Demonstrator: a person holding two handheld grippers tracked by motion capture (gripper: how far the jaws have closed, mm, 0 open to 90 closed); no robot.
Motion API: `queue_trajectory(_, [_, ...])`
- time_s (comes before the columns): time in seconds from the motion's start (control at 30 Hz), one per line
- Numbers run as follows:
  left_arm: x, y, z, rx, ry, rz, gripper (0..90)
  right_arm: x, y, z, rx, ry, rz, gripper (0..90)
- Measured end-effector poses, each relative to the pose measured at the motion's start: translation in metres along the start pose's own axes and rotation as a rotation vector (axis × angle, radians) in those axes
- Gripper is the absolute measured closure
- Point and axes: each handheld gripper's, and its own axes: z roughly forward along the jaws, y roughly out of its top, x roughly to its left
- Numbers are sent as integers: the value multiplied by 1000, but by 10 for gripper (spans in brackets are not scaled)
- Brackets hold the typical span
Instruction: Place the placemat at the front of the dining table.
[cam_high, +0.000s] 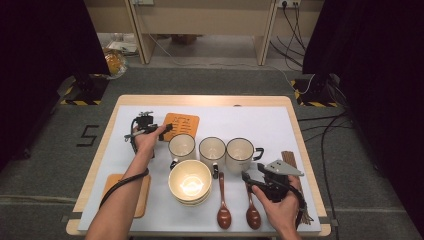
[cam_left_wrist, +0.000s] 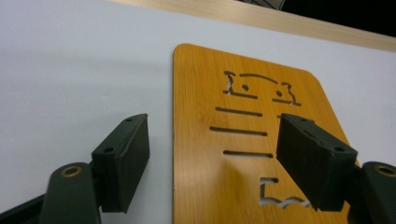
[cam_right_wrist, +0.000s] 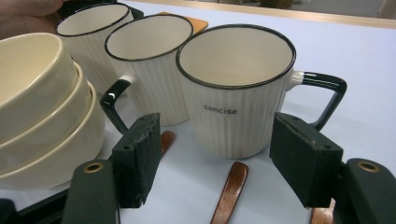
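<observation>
- Hovering over the bamboo coaster (cam_left_wrist: 243, 140), the left hand-held gripper (cam_left_wrist: 212, 161) has its jaws spread wide and holds nothing; one jaw is over the coaster, the other over the white bench (cam_left_wrist: 74, 70) beside its edge.
- The coaster lies flat at the far side of the bench, just behind the leftmost mug (cam_high: 181, 146).
- The right hand-held gripper (cam_right_wrist: 215, 163) is wide open and empty, pointing at the rightmost mug (cam_right_wrist: 238, 93), which stands upright above two wooden spoons (cam_high: 223, 210).
- Stacked bowls (cam_high: 190, 182) sit just in front of the mugs.
</observation>
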Motion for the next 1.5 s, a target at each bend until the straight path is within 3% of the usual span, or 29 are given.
queue_trajectory(0.23, [-6,-3,-2,31,-15,38,246,0,0,1,2,3,-4,341])
queue_trajectory(0.63, [-17,-3,5,31,-90,0,264,1,1,3,1,9,-4,342])
queue_trajectory(0.9, [-32,-2,14,51,-142,31,309,-1,1,3,2,9,3,341])
queue_trajectory(1.5, [-33,0,18,80,-206,60,407,-1,1,3,3,6,-2,343])
